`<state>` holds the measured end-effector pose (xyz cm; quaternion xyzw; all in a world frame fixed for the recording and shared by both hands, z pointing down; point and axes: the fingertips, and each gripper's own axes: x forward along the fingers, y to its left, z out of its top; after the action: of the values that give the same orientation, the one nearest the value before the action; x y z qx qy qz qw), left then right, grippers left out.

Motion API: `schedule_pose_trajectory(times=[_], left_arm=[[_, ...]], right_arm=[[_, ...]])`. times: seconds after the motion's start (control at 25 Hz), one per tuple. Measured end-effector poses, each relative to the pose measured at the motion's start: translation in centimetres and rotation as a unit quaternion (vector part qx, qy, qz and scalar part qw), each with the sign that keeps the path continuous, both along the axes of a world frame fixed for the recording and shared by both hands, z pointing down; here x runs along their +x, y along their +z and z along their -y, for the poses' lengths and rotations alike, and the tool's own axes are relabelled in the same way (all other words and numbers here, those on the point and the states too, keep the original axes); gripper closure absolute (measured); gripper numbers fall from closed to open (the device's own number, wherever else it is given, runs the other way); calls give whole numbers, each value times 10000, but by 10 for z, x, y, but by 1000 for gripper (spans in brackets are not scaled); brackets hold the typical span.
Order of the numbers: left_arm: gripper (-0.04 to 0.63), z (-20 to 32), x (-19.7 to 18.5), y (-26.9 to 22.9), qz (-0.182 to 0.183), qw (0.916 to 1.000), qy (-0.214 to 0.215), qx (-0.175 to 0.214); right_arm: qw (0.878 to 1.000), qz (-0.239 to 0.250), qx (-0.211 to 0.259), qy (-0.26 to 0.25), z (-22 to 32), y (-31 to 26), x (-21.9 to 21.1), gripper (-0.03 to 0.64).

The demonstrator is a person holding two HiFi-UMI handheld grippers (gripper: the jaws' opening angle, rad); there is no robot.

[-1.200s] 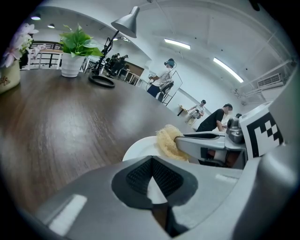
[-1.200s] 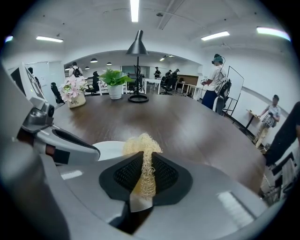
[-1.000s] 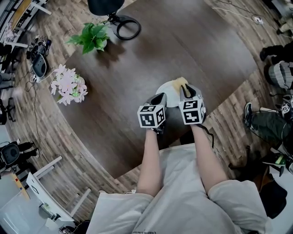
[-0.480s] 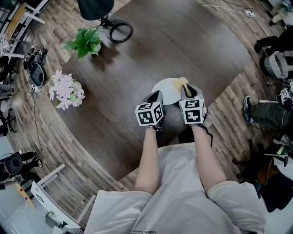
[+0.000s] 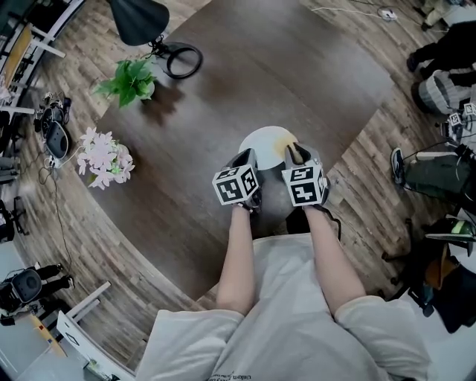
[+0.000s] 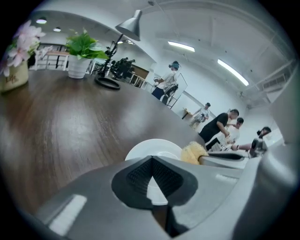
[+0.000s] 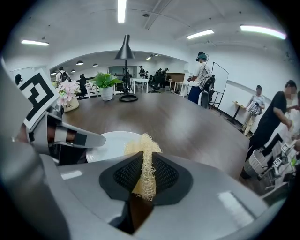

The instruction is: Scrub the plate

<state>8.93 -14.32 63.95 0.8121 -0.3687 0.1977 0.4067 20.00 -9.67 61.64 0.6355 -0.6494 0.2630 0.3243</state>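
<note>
Holding the scrubber [image 7: 142,149], our right gripper [image 7: 143,157] has its jaws squeezed tight on it. The yellow, stringy bunch sticks out past the tips. It hangs over the right side of the plate [image 5: 260,141], and we cannot tell if it touches.

Our left gripper [image 6: 151,159] has its tips pressed together with nothing held between them. They sit at the near left edge of the plate. We can see the white of the plate through the little gap behind the tips. We cannot tell if the tips touch it. The two grippers are side by side, close to each other, with our bare arms [image 5: 236,260] behind them.

The plate is white and round. It lies flat near our edge of the table [image 5: 260,67]. We see no food in it.

The table is big, dark brown wood, and a bit shiny. On the far left side stands a green plant [image 5: 128,80] in a white pot [image 6: 78,66]. Nearer to us on the left are pink flowers [image 5: 103,158] in a pale pot [image 6: 14,77]. Beside the green plant is a black lamp [image 5: 137,18] with a ring foot.

Around the table is a floor [image 5: 372,171] of wood planks. The room is wide and white, with long lights [image 7: 121,9] on the ceiling. Some people [image 7: 200,77] stand off to the right, well away from the plate.
</note>
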Motion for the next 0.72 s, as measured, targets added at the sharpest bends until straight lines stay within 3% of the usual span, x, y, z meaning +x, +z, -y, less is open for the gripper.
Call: schedule_pose_trajectory(times=[0.12,0.4,0.56,0.72], left_arm=[[595,-2,-8,-10,-272,9995,-170,-20],[594,-9,-34,-23,255,9994,-36,235],[594,-15,-32,-20,150,9997,56,164],[594,-21,-33,-11,340,9990,257,128]], right_arm=[[10000,26,4,-14,-3,1,-1,537],[10000,37,-9,-58,-7,-3,-6,537],[9999,34,-25,-116,-7,-2,-11,537],[9998,18,-56,-211,-5,0,-19,537]])
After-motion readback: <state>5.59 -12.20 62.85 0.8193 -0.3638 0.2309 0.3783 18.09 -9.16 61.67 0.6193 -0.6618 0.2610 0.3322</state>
